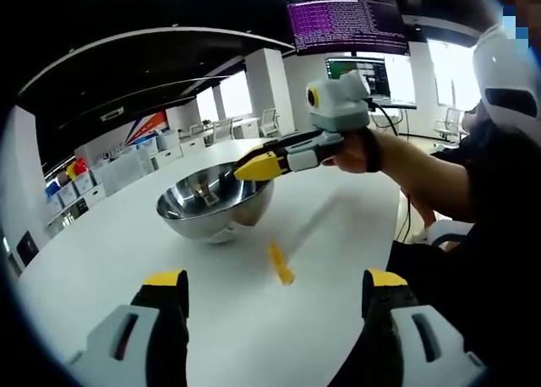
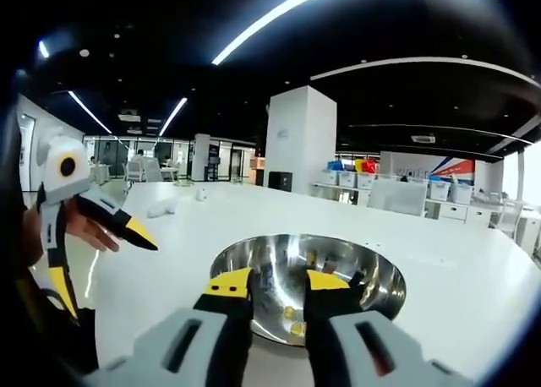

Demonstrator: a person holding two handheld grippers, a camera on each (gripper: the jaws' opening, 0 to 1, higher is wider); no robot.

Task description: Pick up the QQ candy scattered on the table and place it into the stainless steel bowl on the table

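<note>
Right gripper (image 2: 279,282) over the steel bowl (image 2: 380,273), jaws slightly parted, pinching nothing; left gripper (image 1: 275,287) spread above a candy (image 1: 281,264) on the tabletop (image 1: 110,260).

Counter (image 1: 127,252): white, smooth, curved far edge, seen in both gripper views. Stainless steel bowl (image 1: 215,204) sits directly on it, upright, mirror-finish outside; the right gripper view looks into it from above the near rim, with a few small yellowish candies (image 2: 292,319) on the bowl bottom. One yellow QQ candy (image 1: 281,264), elongated, lies flat on the bare counter just beside the bowl, apart from it, on the side toward the left gripper view's camera. In the right gripper view, two small white objects (image 2: 169,206) rest on the counter, well beyond the bowl; too small to identify.
</note>
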